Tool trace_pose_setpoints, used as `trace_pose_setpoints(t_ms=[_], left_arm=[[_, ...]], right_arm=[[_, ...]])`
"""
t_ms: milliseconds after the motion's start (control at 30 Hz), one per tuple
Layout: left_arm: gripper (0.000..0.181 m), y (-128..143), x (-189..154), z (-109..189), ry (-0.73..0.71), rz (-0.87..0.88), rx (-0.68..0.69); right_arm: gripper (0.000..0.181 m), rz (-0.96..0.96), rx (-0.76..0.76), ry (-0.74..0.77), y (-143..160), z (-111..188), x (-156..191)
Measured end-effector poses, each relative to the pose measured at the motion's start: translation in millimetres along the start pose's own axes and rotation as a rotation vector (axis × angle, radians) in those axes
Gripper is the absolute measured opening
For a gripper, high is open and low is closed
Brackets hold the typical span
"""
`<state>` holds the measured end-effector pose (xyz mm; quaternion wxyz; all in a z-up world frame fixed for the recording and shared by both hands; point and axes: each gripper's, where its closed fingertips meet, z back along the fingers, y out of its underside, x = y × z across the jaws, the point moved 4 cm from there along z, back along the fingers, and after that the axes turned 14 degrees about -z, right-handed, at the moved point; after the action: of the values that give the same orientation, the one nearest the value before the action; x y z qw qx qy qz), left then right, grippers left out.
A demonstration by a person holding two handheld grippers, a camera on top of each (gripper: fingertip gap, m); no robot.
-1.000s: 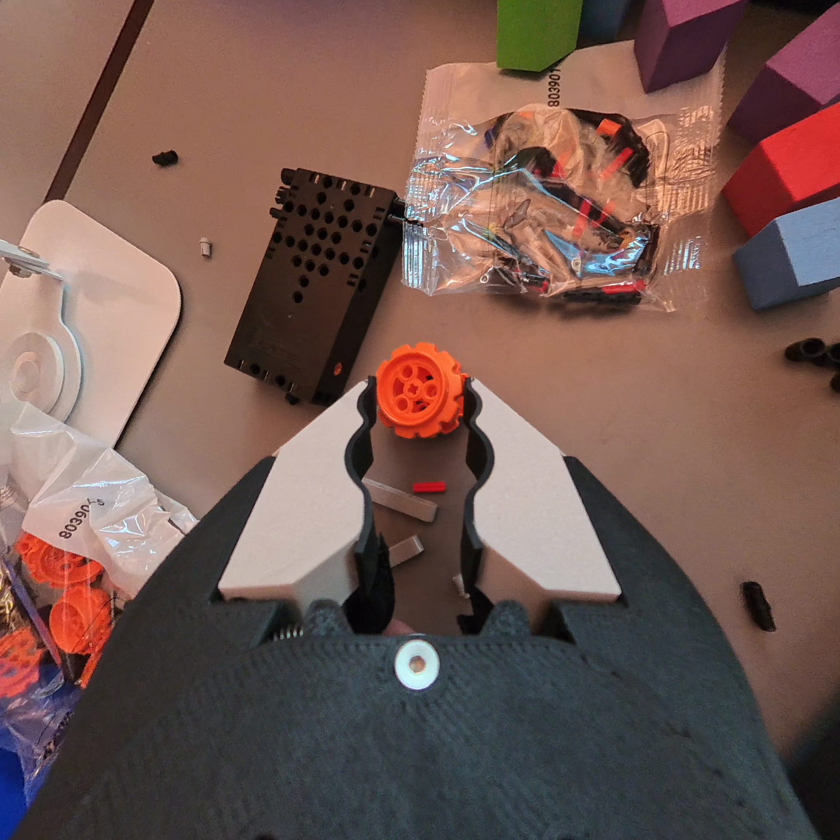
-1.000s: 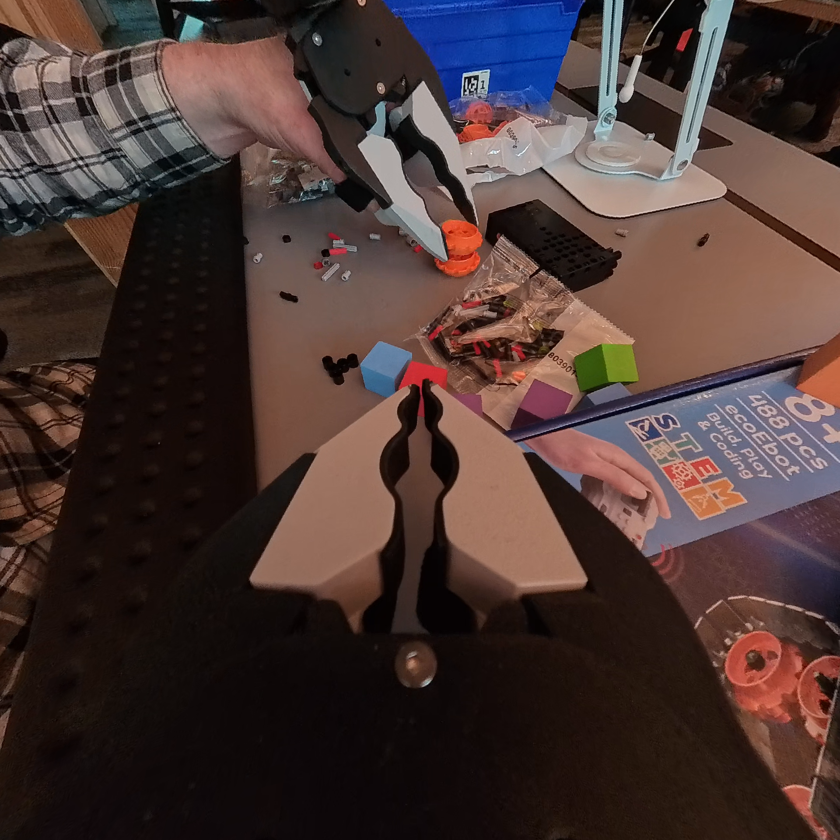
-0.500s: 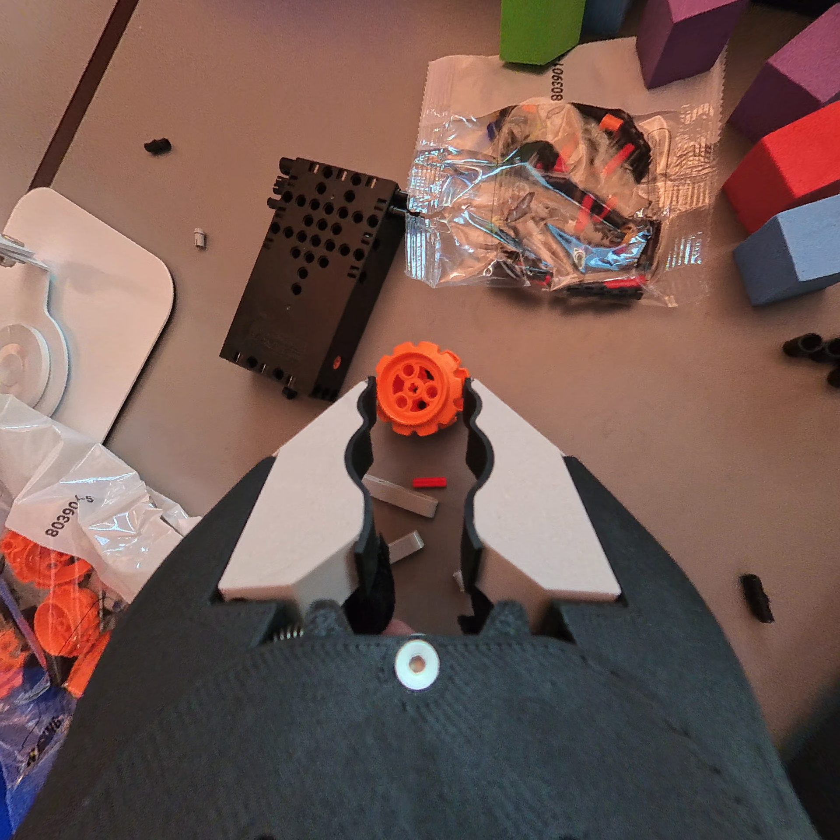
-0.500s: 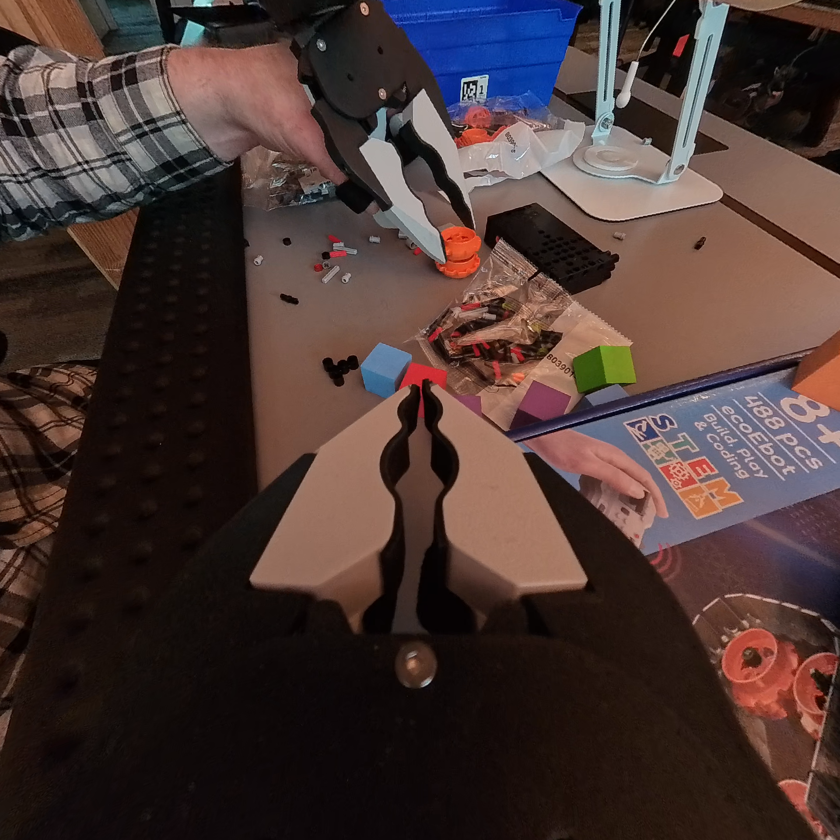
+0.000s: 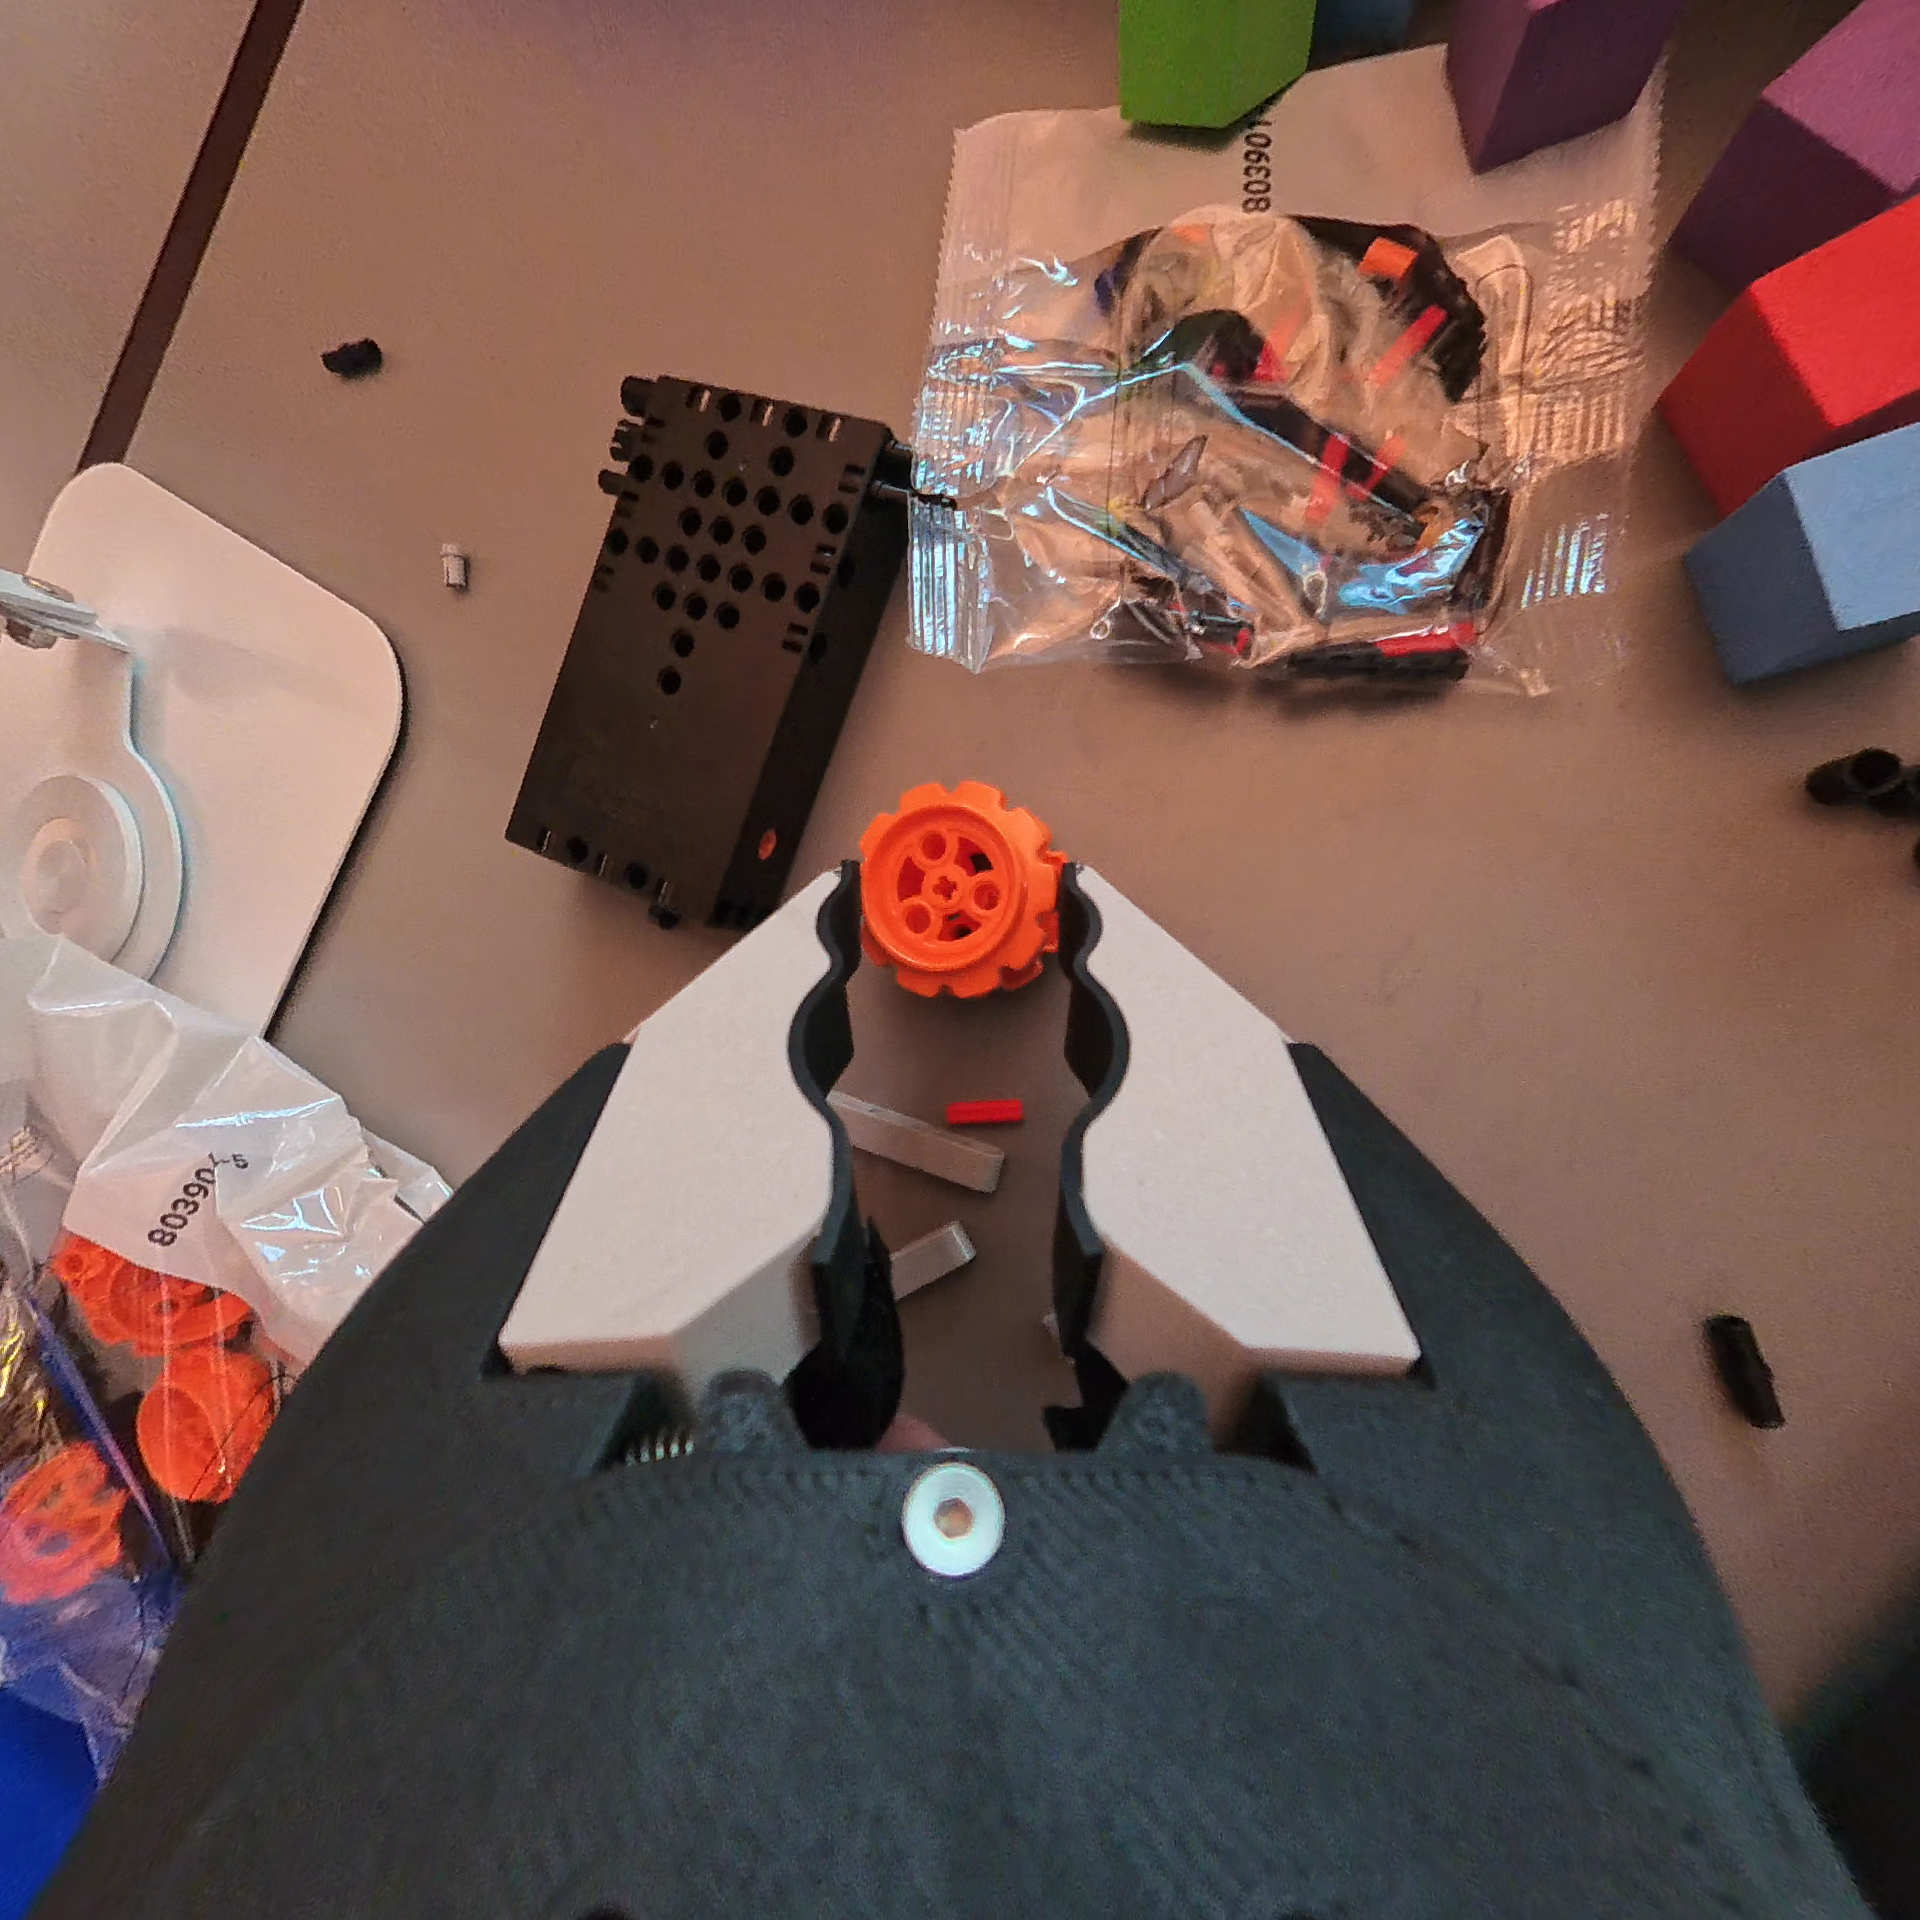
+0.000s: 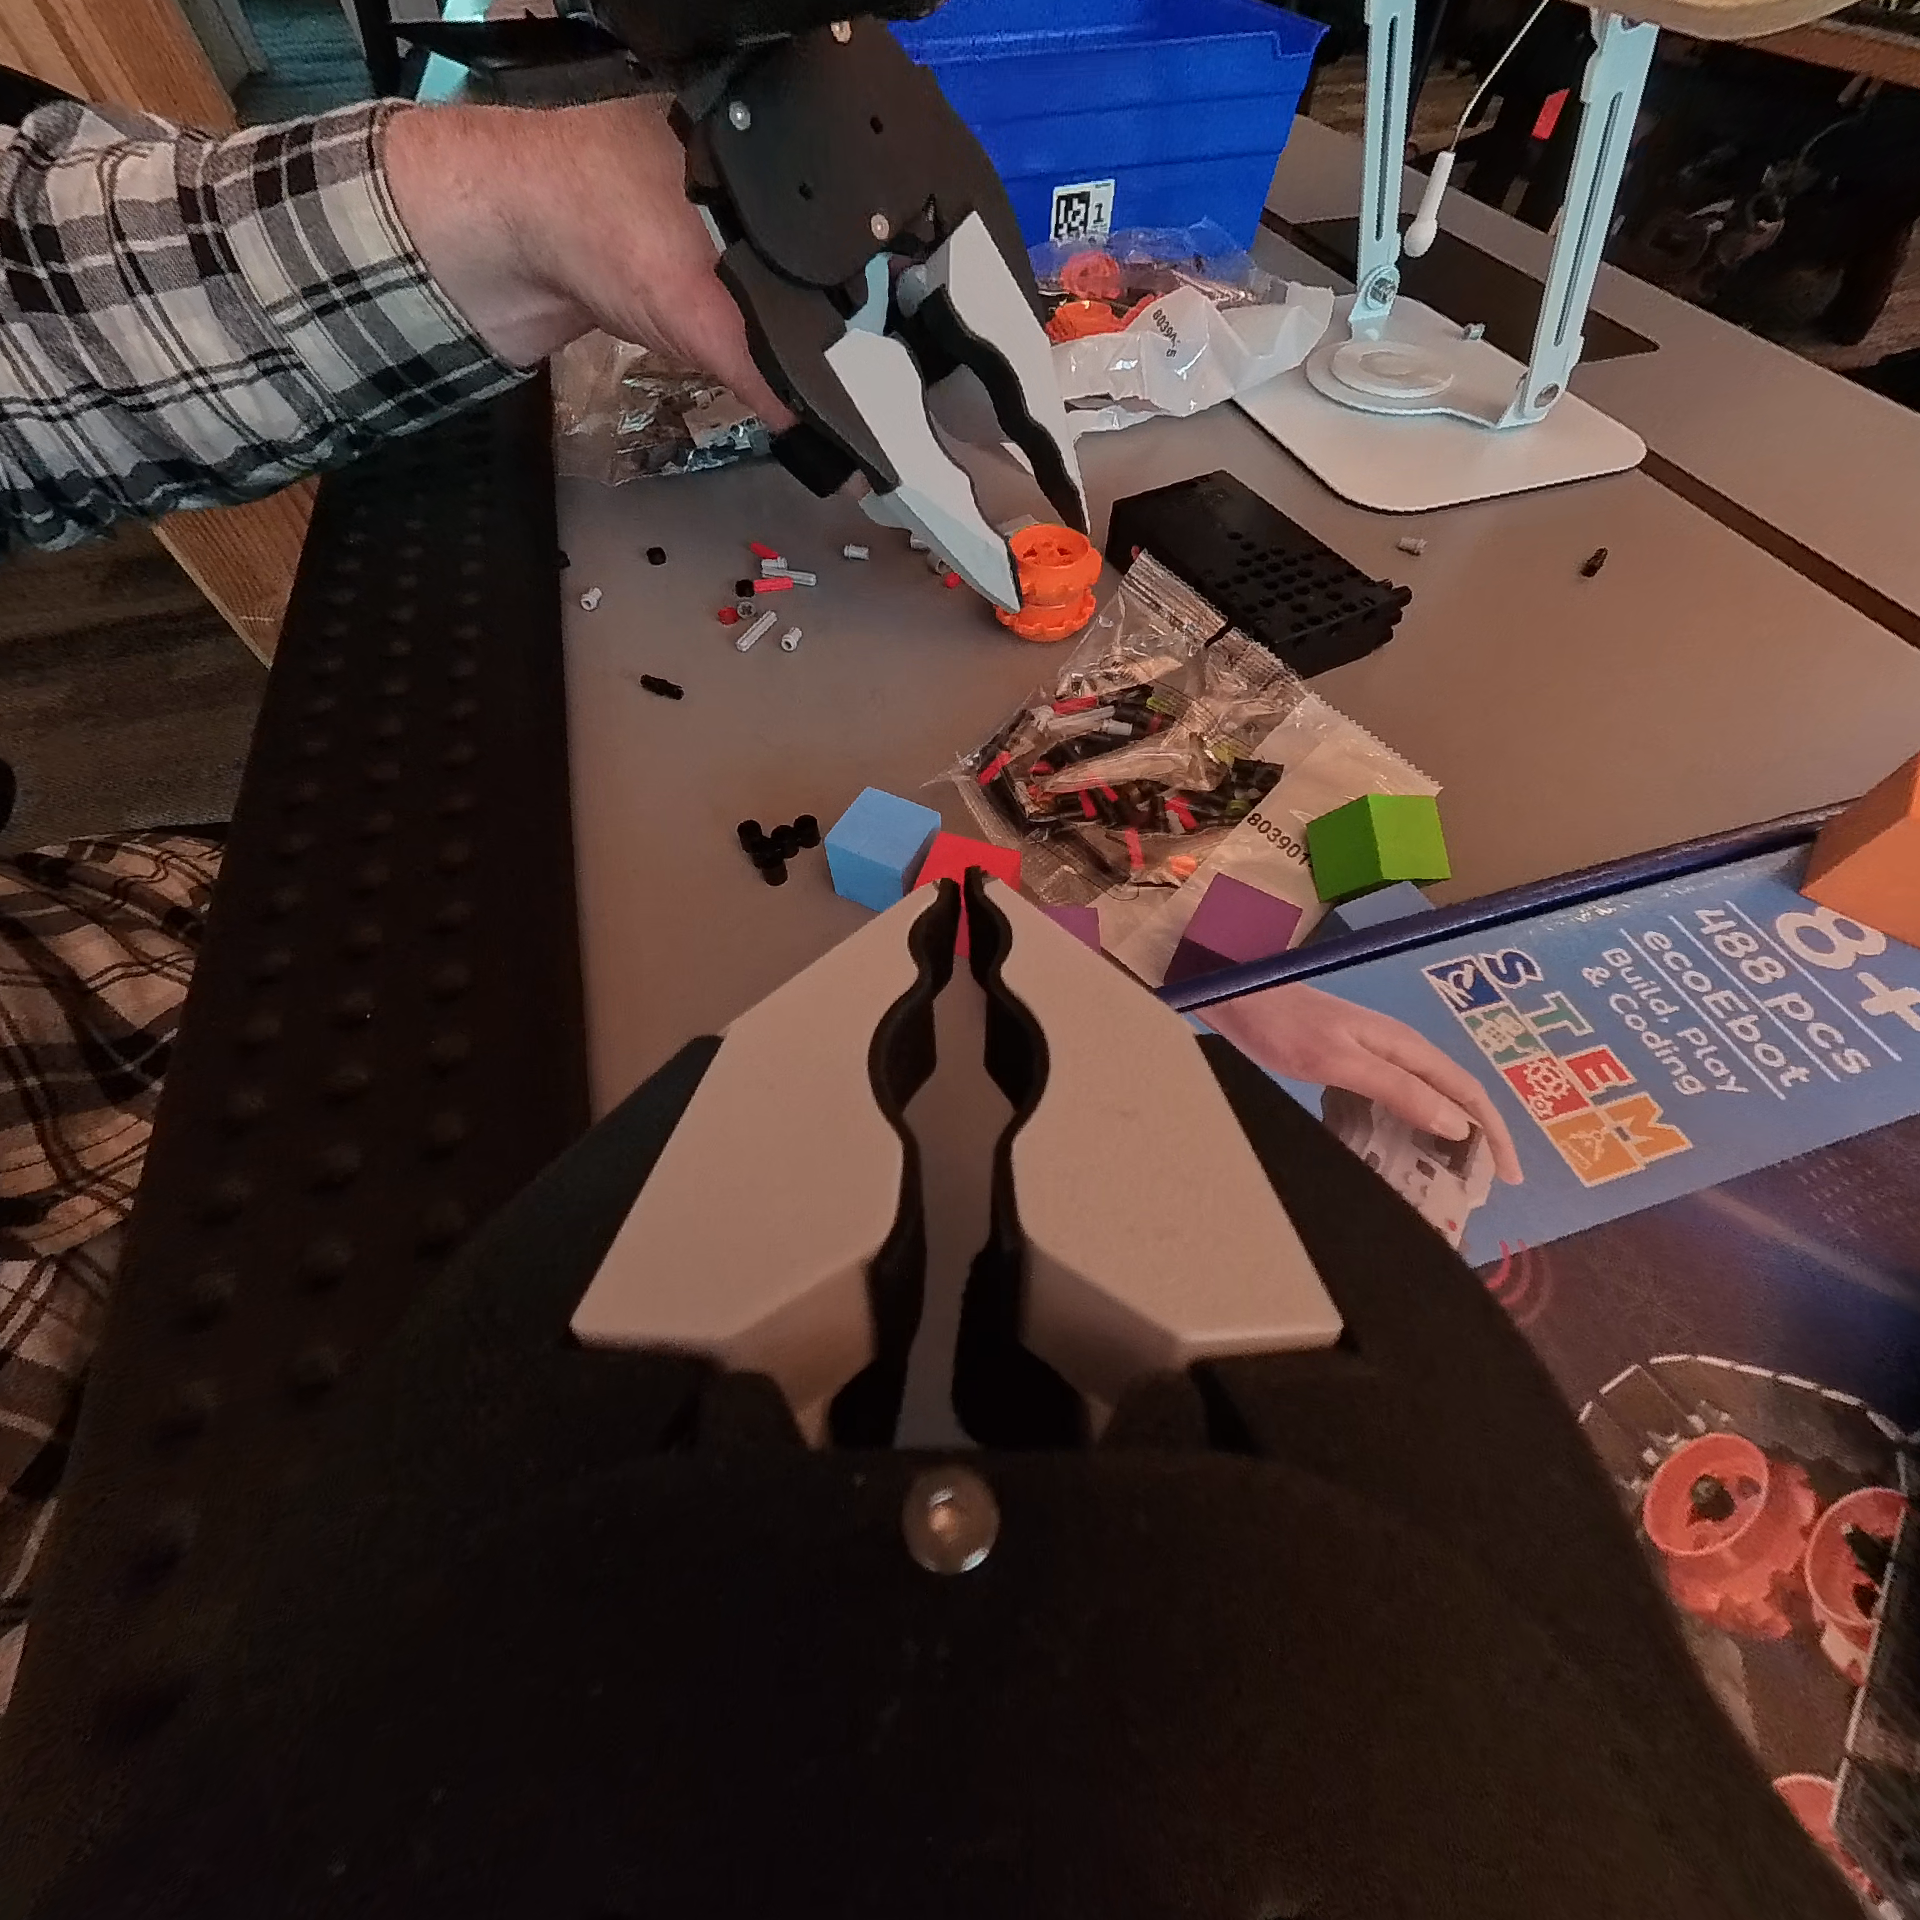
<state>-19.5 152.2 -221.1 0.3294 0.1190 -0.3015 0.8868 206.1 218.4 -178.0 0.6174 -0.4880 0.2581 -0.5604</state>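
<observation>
Pinching the orange wheel (image 5: 954, 891) just beside our black perforated block (image 5: 707, 665), our left gripper (image 5: 958, 896) grips it while our right gripper (image 6: 960, 896) sits closed, empty, near a number-printed parts bag (image 6: 1153, 769).

A grey-brown worktop (image 6: 1558, 665) fills the scene under warm, dim light, crossed by a dark seam (image 5: 177, 239) toward its far side. Along the near edge runs a black studded strip (image 6: 343, 831). Beyond that edge, pale wooden boards (image 6: 223, 540) show, and dull floor (image 6: 114, 686) lies below them. The far room (image 6: 1766, 187) is dark, its furniture too shadowed to make out.
</observation>
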Motion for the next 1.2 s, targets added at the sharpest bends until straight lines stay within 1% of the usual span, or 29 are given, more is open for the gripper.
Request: trace_pose_setpoints(t_ms=[233, 433, 567, 700, 767, 967, 1033, 1067, 1200], left_arm=[[0.040, -1.8, -0.3, 2.7, 0.002, 0.010, -0.018], [0.044, -7.3, -0.9, 12.0, -0.015, 0.005, -0.033], [0.042, -1.7, -1.3, 3.6, -0.005, 0.000, 0.010], [0.036, -0.9, -1.0, 2.6, -0.003, 0.014, 0.001], [0.036, -1.2, -1.6, 3.3, -0.002, 0.011, 0.003], [0.045, -3.0, 1.0, 8.5, -0.021, 0.012, -0.006], [0.046, -12.6, -1.3, 16.6, -0.034, 0.005, -0.042], [0.046, -20.8, -8.5, 20.9, -0.012, -0.006, -0.065], [0.050, -60.5, -58.7, 32.8, 0.130, -0.058, -0.157]], right_arm=[[0.000, 0.001, -0.002, -0.001, -0.3, 0.2, 0.4], [0.000, 0.000, -0.009, 0.000, -1.3, 1.2, 0.2], [0.000, 0.002, -0.004, -0.001, -0.8, 0.6, 0.7], [0.000, -0.001, -0.010, 0.001, -1.2, 1.6, 0.1], [0.000, 0.000, -0.010, 0.000, -1.3, 1.3, 0.5], [0.000, 0.002, -0.010, 0.000, -1.3, 1.2, 0.7], [0.000, 0.001, -0.011, 0.003, -1.3, 1.5, 0.2], [0.000, 0.000, -0.012, 0.003, -1.4, 1.6, 0.0], [0.000, 0.000, -0.007, 0.003, -0.9, 0.9, 0.1]])
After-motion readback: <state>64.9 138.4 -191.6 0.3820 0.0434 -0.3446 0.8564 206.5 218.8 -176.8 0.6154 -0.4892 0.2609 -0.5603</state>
